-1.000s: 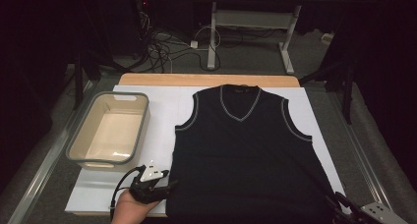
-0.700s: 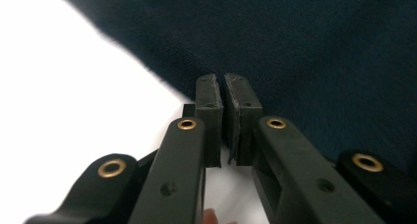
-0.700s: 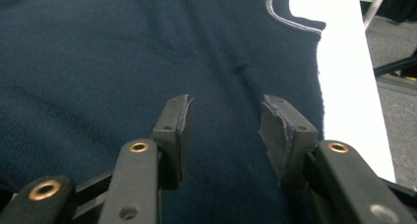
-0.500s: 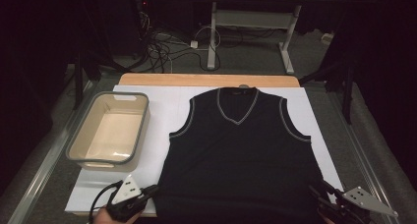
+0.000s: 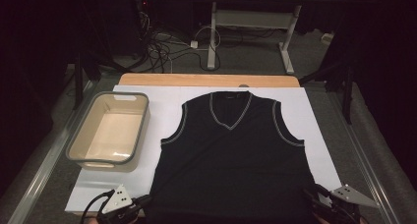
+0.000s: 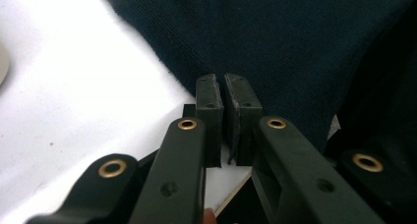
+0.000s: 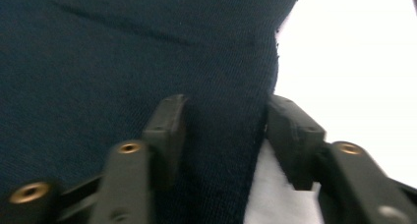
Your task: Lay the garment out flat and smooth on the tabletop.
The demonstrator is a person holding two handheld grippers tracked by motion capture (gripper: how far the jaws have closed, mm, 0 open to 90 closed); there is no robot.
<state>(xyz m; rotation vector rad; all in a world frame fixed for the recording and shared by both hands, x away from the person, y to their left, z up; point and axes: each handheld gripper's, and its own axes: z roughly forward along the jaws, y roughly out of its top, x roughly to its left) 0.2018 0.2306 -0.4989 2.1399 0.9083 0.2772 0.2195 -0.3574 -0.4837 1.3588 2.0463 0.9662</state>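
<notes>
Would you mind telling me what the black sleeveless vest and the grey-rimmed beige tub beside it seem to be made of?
The black sleeveless V-neck vest looks like a fine knitted fabric, matte, perhaps wool or cotton: the left gripper view shows a tight ribbed weave, and grey trim edges the neck and armholes. The grey-rimmed beige rectangular tub looks like moulded plastic, smooth and faintly glossy, with rounded corners.
</notes>
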